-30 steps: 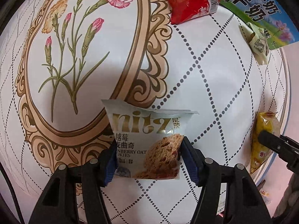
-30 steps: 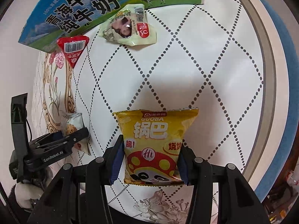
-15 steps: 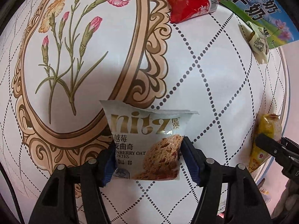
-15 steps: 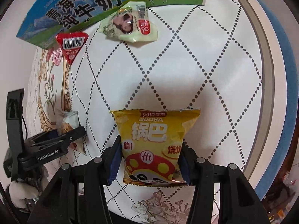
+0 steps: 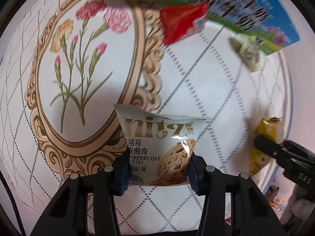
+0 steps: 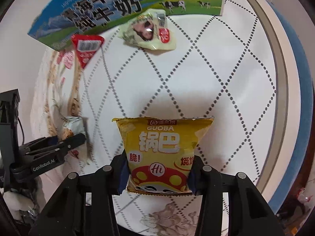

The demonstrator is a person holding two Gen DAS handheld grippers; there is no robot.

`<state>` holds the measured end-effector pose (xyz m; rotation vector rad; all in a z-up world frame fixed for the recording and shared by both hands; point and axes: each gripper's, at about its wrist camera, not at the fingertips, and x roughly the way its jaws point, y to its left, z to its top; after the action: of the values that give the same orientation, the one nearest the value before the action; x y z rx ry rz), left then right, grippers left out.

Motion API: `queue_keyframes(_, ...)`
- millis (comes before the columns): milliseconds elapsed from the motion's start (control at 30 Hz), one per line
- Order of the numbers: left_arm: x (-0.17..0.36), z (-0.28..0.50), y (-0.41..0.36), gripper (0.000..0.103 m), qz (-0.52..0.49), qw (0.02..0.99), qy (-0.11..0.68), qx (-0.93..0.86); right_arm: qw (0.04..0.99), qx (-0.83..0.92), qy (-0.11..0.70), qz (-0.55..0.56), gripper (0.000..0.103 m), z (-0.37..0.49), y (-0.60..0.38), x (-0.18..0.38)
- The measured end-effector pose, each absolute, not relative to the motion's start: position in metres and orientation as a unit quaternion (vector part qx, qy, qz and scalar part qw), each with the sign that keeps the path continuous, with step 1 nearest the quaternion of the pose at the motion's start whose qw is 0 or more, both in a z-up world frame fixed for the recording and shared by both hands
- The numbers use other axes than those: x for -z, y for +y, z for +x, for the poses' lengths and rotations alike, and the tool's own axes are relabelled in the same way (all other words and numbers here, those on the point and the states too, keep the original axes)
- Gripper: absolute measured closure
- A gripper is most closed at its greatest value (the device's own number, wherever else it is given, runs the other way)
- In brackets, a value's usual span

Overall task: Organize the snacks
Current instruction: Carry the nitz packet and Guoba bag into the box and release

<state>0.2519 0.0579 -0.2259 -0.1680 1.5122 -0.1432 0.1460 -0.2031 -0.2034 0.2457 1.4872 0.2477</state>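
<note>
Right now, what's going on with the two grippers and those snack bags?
A person is sorting snacks on a round patterned table, one gripper per hand. The left gripper is closing on a white cranberry oat cookie bag, pads pressing its sides. The right gripper is closing on a yellow guoba bag the same way. A red packet and a pale green packet lie untouched beside the milk carton box.

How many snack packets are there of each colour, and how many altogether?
Yellow: 1, the yellow crisp-rice snack bag
White: 1, the white oat cookie packet
Red: 1, the red triangular packet
Pale green: 1, the pale green crinkled packet
Total: 4 snack packets
</note>
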Motion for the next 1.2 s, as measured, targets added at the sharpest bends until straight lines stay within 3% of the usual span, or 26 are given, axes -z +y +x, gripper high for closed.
queue_keyframes(267, 0.149, 0.284, 0.034, 0.058, -0.111, 0.748, 0.641, 0.128, 0.747, -0.149, 0.624, 0.171, 0.055, 0.166, -0.218, 0.142)
queue_keyframes(567, 0.079, 0.392, 0.021, 0.058, -0.102, 0.779, 0.597, 0.164, 0.816, -0.153, 0.534, 0.158, 0.055, 0.258, -0.241, 0.04)
queue_keyframes(767, 0.104, 0.491, 0.026, 0.058, -0.07, 0.768, 0.626, 0.119, 0.825, -0.118, 0.542, 0.111, 0.054, 0.349, -0.23, 0.05)
queue_keyframes(1067, 0.169, 0.555, 0.037, 0.057, -0.066, 0.717, 0.688, 0.085, 0.794, -0.092, 0.593, 0.091, 0.054, 0.43, -0.214, 0.098)
queue_keyframes(1100, 0.176, 0.559, 0.039, 0.054, -0.072, 0.708, 0.699, 0.079, 0.786, -0.089, 0.605, 0.092, 0.047, 0.437, -0.213, 0.106)
queue_keyframes(1133, 0.18, 0.561, 0.041, 0.043, -0.075, 0.703, 0.703, 0.072, 0.782, -0.082, 0.611, 0.087, 0.036, 0.44, -0.214, 0.111)
queue_keyframes(1167, 0.183, 0.564, 0.043, 0.035, -0.076, 0.702, 0.705, 0.064, 0.781, -0.076, 0.615, 0.076, 0.01, 0.443, -0.212, 0.116)
queue_keyframes(1200, 0.183, 0.565, 0.044, 0.019, -0.073, 0.705, 0.703, 0.06, 0.78, -0.077, 0.616, 0.073, 0.003, 0.444, -0.212, 0.118)
